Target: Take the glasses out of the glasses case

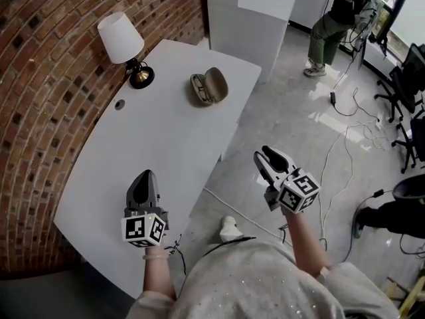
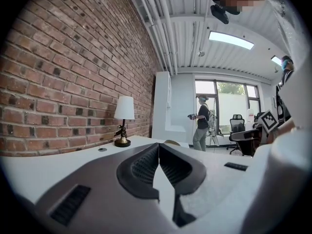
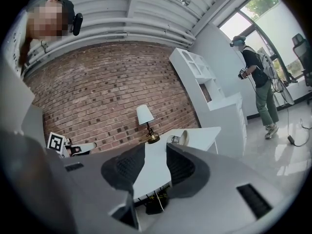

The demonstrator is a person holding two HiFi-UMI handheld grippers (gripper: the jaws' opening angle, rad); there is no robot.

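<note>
A tan glasses case (image 1: 211, 86) lies open near the far edge of the white table (image 1: 166, 145), with dark-framed glasses (image 1: 199, 90) in its left half. My left gripper (image 1: 147, 175) is over the table's near part, far short of the case, shut with nothing between its jaws. In the left gripper view (image 2: 158, 147) its tips meet, and the case (image 2: 170, 142) just shows above them. My right gripper (image 1: 265, 153) hangs open over the floor, right of the table's edge. Seen between the right gripper's (image 3: 155, 152) spread jaws, the case (image 3: 180, 138) is far ahead.
A white-shaded lamp (image 1: 123, 42) on a brass base stands at the table's far left corner, by a brick wall (image 1: 46, 78). A cable hole (image 1: 119, 104) is near it. A white cabinet (image 1: 249, 12) stands behind the table. A person (image 1: 332, 18), cables and office chairs (image 1: 405, 85) are at right.
</note>
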